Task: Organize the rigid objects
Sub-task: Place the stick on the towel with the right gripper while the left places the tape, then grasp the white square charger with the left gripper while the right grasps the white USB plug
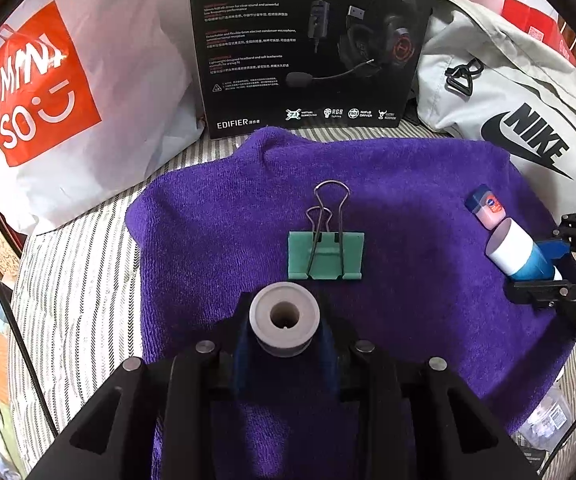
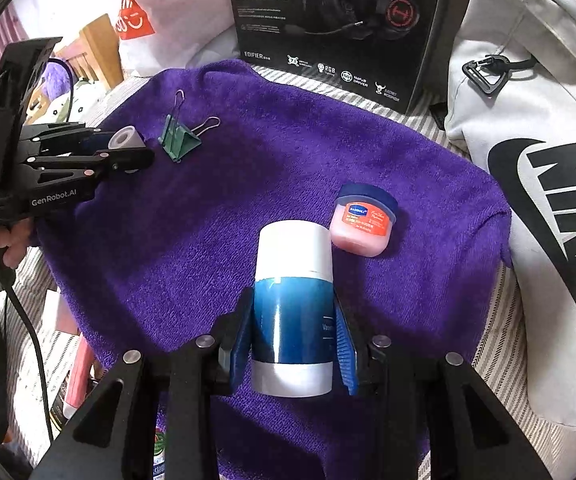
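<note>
A purple towel (image 1: 408,208) (image 2: 247,184) covers the striped surface. My left gripper (image 1: 284,320) is shut on a grey spool (image 1: 284,315), seen too in the right wrist view (image 2: 124,138), just above the towel and in front of a green binder clip (image 1: 326,254) (image 2: 177,140). My right gripper (image 2: 294,312) is shut on a blue and white bottle (image 2: 294,304) (image 1: 520,254), held lying over the towel. A small pink jar with a blue lid (image 2: 364,220) (image 1: 486,208) stands just beyond the bottle's cap.
A black headset box (image 1: 312,40) (image 2: 340,20) stands behind the towel. A white shopping bag (image 1: 67,92) is at the back left, a grey Nike bag (image 1: 528,100) (image 2: 536,168) at the right. Clutter lies beyond the bed's left edge.
</note>
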Motion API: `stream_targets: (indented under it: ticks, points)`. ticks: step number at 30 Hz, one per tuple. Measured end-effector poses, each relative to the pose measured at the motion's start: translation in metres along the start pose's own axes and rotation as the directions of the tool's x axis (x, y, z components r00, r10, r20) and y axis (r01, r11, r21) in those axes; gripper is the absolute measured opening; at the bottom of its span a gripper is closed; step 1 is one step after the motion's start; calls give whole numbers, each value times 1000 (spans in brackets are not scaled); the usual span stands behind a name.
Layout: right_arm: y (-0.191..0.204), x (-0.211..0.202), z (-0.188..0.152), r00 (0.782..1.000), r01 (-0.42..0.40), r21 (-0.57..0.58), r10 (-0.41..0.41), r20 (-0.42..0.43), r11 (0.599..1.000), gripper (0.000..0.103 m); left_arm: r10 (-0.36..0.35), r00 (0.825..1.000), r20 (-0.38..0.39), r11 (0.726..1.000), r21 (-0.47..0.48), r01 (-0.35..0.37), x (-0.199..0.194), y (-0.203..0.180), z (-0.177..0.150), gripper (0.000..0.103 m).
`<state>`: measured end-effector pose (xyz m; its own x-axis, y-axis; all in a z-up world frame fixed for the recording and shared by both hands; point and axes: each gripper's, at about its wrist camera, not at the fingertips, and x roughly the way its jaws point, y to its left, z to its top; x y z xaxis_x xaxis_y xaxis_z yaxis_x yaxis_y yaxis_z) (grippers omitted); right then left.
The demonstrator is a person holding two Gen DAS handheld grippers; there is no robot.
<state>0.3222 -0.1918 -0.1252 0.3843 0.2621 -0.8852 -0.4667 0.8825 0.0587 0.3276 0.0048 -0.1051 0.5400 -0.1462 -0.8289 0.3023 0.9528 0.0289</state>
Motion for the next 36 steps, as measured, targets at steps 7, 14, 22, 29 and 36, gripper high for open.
stream_targets:
  ticks: [7, 14, 22, 29, 36]
  points:
    - [-4, -7, -3, 1000, 16, 5, -16, -9, 1000, 60, 16, 999, -28, 1000, 21, -16, -1, -8, -3, 69]
    - [-17, -59, -2, 991, -50, 78, 40, 129, 996, 71, 71, 997, 6, 997, 7, -71, -24, -19, 3, 69]
    - [-14, -110, -1, 971, -43, 131, 11, 239, 990, 76, 69, 996, 56, 997, 17, -70, -85, -50, -29, 69]
    - [11, -132, -48, 960, -55, 206, -5, 280, 977, 76, 33, 998, 44, 998, -56, -30, -105, -60, -75, 69]
    - [31, -142, -119, 965, -61, 255, -8, 262, 965, 76, 28, 999, -19, 993, -113, -30, -68, -65, -101, 68]
